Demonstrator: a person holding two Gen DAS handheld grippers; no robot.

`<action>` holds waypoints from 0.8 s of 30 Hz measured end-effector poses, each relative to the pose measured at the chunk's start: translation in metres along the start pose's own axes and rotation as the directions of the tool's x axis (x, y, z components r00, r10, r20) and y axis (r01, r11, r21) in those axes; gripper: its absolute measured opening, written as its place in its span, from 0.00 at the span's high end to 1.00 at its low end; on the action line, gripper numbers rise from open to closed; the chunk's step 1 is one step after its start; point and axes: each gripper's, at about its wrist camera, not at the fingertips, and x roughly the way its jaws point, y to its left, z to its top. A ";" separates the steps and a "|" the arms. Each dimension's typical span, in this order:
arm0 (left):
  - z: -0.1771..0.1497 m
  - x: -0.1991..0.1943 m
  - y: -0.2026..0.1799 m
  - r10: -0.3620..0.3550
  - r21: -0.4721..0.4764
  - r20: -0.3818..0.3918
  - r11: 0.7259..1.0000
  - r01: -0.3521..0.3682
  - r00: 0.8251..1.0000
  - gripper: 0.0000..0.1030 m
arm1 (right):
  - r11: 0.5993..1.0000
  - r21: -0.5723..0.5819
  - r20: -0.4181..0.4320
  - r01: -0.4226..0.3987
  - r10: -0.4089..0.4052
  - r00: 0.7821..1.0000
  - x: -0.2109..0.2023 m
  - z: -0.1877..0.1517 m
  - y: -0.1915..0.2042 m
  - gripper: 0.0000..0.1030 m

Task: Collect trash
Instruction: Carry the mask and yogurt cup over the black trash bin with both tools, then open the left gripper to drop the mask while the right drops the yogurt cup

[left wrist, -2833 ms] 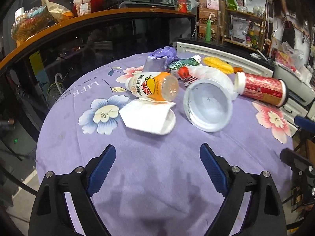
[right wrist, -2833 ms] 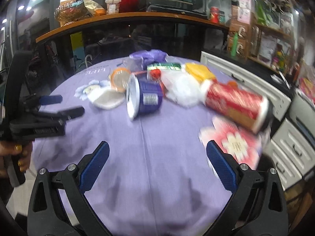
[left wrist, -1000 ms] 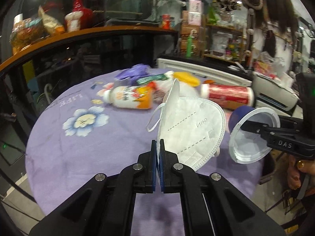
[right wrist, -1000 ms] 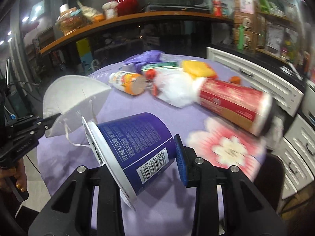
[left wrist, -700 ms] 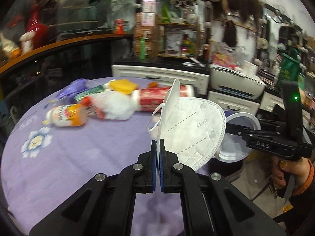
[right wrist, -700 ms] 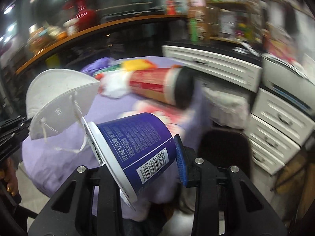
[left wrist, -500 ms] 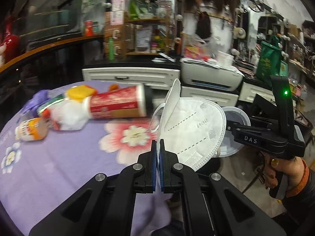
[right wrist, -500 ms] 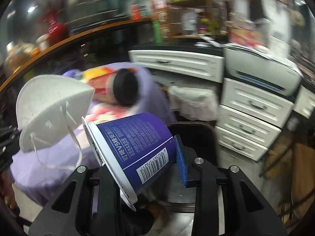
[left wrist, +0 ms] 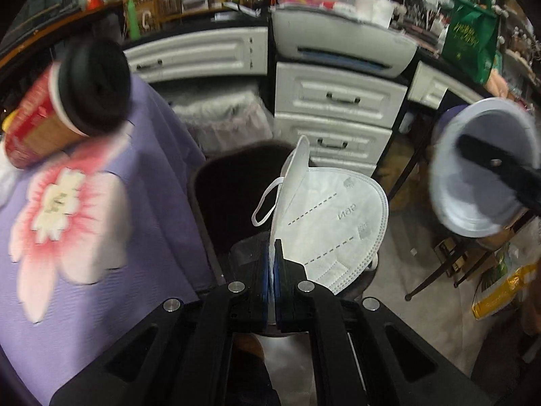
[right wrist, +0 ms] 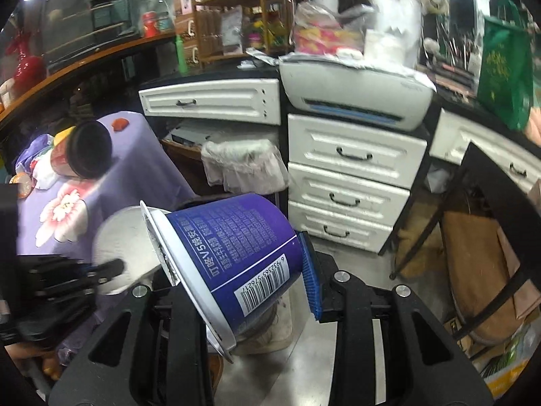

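My left gripper [left wrist: 272,264] is shut on the edge of a white folded face mask [left wrist: 331,223], which hangs over a black round-rimmed shape [left wrist: 233,182] beside the table. My right gripper [right wrist: 236,270] is shut on a blue cup [right wrist: 236,243] lying sideways, its white rim to the left. In the left wrist view that cup [left wrist: 480,169] floats at the right, mouth toward me. From the right wrist camera the mask [right wrist: 125,237] is a blurred white patch left of the cup. A red canister with a black lid [left wrist: 50,115] lies on the purple flowered table [left wrist: 101,270].
A bin lined with a pale bag [right wrist: 243,162] stands under the counter by the table. White drawers [right wrist: 348,182] and a printer [right wrist: 355,91] fill the back. A black metal frame [right wrist: 473,203] is at the right, a yellow bag [left wrist: 500,291] on the floor.
Both grippers have swung right, off the table and downward, toward the drawers and floor. The mask and the cup stay gripped. The table's trash has slid to the left edge of both views.
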 end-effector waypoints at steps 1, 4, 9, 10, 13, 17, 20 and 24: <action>0.000 0.010 -0.002 0.006 0.003 -0.019 1.000 -0.006 1.000 0.97 | 1.000 0.004 -0.009 -0.001 0.001 1.000 0.004 -0.002 -0.001 0.67; 0.003 0.038 -0.006 0.008 0.006 -0.067 1.000 -0.008 0.998 0.97 | 1.000 0.008 -0.032 -0.008 0.008 0.999 0.014 -0.008 -0.001 0.67; 0.002 0.063 -0.004 -0.006 0.025 -0.128 1.000 0.010 0.992 0.93 | 1.000 0.005 -0.066 -0.011 0.011 0.998 0.031 -0.016 -0.002 0.67; 0.001 0.065 -0.005 -0.002 0.032 -0.134 0.999 0.007 0.991 0.83 | 1.000 0.005 -0.070 -0.009 0.010 0.997 0.034 -0.017 -0.003 0.67; 0.001 0.067 -0.005 0.021 0.030 -0.119 0.999 -0.018 0.993 0.36 | 1.000 0.005 -0.081 0.003 -0.002 0.997 0.042 -0.020 -0.005 0.67; 0.000 0.060 -0.007 0.012 0.041 -0.071 0.999 -0.009 0.997 0.34 | 0.999 0.042 -0.105 -0.002 0.006 0.994 0.056 -0.023 -0.012 0.67; -0.005 0.040 -0.011 0.013 0.054 -0.014 0.998 -0.012 1.000 0.34 | 0.999 0.034 -0.122 -0.034 0.038 0.992 0.067 -0.021 -0.005 0.67; -0.011 0.002 -0.015 0.026 0.055 0.096 0.998 -0.031 0.995 0.32 | 0.998 -0.014 -0.142 -0.063 0.061 0.988 0.086 -0.016 0.014 0.67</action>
